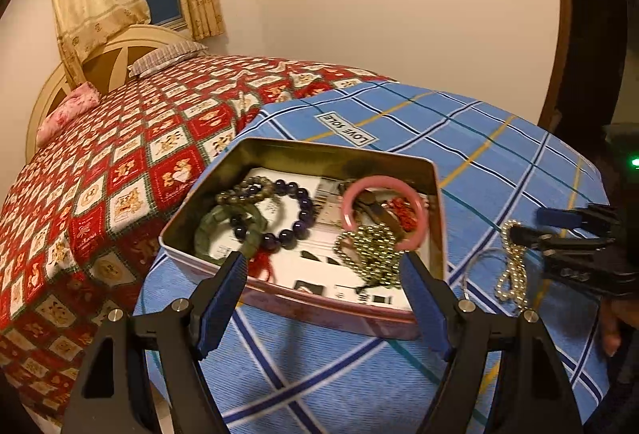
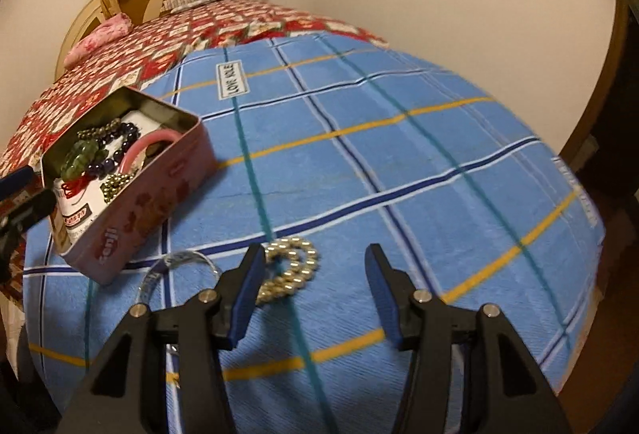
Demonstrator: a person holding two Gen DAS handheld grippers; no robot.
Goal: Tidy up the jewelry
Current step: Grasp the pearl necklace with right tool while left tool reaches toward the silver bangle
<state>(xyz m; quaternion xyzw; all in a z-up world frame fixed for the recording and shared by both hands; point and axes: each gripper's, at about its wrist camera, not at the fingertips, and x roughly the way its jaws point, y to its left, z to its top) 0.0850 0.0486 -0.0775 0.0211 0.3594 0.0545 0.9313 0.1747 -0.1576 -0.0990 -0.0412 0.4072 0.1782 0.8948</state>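
An open pink tin sits on the blue plaid cloth. It holds a purple bead bracelet, a green bracelet, a pink bangle and a gold bead chain. My left gripper is open and empty, its fingertips at the tin's near wall. A second gold bead chain and a clear thin bangle lie on the cloth right of the tin. My right gripper is open and empty just above that chain, and it shows in the left wrist view.
The cloth covers the foot of a bed with a red patterned quilt, pillows and a headboard at the far left. A wall stands behind and a dark doorway at the right.
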